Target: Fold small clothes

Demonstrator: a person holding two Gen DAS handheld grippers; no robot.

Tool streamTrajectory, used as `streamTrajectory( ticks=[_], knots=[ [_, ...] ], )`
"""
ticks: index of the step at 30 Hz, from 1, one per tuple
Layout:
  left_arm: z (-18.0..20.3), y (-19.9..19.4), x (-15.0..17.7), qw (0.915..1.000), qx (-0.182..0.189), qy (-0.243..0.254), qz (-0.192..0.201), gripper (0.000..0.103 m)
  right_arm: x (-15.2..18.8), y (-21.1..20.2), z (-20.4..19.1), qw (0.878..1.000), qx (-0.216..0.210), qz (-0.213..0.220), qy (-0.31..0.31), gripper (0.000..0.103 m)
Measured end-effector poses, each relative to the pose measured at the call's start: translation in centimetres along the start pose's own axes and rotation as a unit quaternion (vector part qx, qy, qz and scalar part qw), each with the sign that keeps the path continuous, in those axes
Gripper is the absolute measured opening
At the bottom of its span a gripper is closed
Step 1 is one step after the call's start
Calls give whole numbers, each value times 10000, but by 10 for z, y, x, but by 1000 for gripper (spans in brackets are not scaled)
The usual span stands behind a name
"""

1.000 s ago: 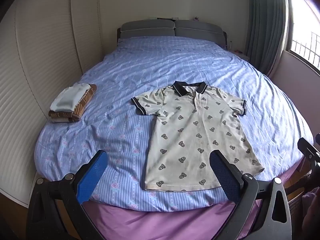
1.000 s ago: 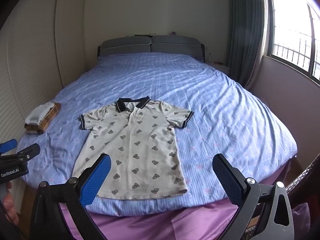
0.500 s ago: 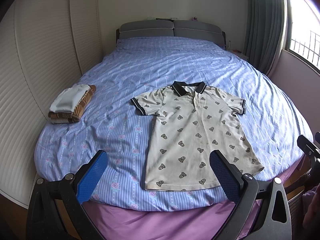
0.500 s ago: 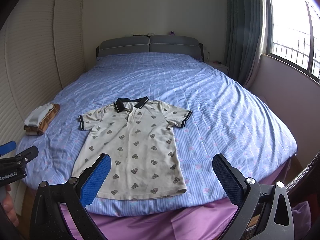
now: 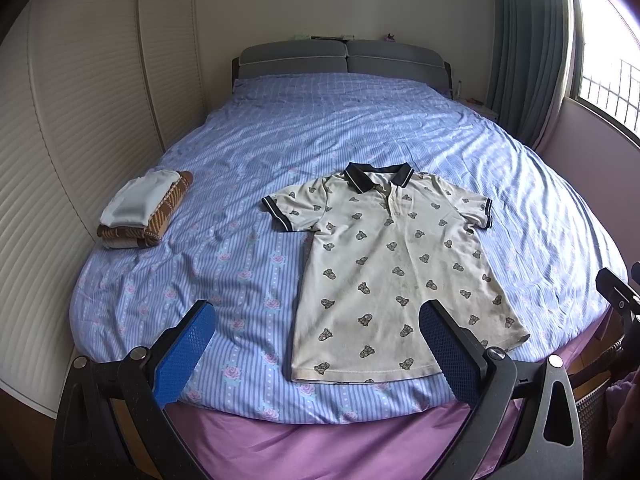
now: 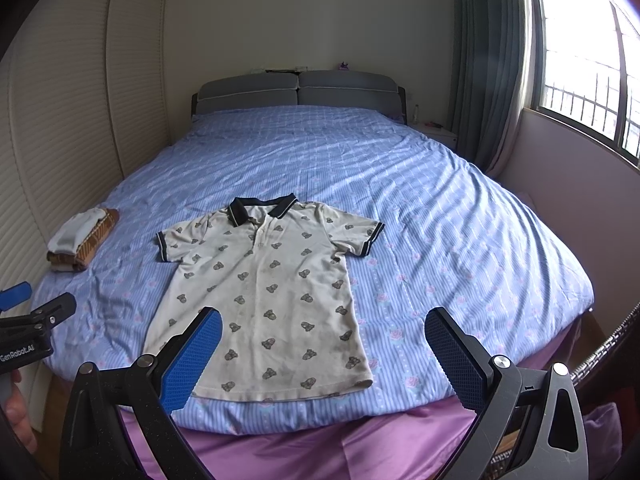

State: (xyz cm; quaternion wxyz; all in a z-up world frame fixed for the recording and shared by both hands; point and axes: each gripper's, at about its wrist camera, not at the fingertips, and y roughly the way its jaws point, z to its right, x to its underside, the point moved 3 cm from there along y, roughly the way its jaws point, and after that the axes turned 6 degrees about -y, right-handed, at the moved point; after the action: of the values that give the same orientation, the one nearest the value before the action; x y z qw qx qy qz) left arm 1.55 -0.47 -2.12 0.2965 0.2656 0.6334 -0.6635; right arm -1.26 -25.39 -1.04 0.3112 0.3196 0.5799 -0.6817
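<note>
The polo shirt (image 5: pixel 394 276) lies flat near the bed's (image 5: pixel 360 128) foot; left gripper (image 5: pixel 316 350) and right gripper (image 6: pixel 322 354) hover wide apart, empty — a pinch could snag the sheet too.

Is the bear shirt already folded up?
No, the cream short-sleeved polo shirt with the dark collar lies spread flat on the blue striped bedspread, both sleeves out.

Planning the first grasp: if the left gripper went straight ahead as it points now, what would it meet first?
Probably the blue sheet beside the shirt's left edge; the left gripper is open and nothing lies between. Depth is unclear.
</note>
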Motion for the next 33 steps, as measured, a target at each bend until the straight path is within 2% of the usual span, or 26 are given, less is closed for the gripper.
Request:
streamTrajectory(
  ticks=[33],
  knots=[
    [1, 1, 0, 10000, -6, 5, -21, 103, 0, 1, 3, 10000, -13, -14, 24, 102]
  ],
)
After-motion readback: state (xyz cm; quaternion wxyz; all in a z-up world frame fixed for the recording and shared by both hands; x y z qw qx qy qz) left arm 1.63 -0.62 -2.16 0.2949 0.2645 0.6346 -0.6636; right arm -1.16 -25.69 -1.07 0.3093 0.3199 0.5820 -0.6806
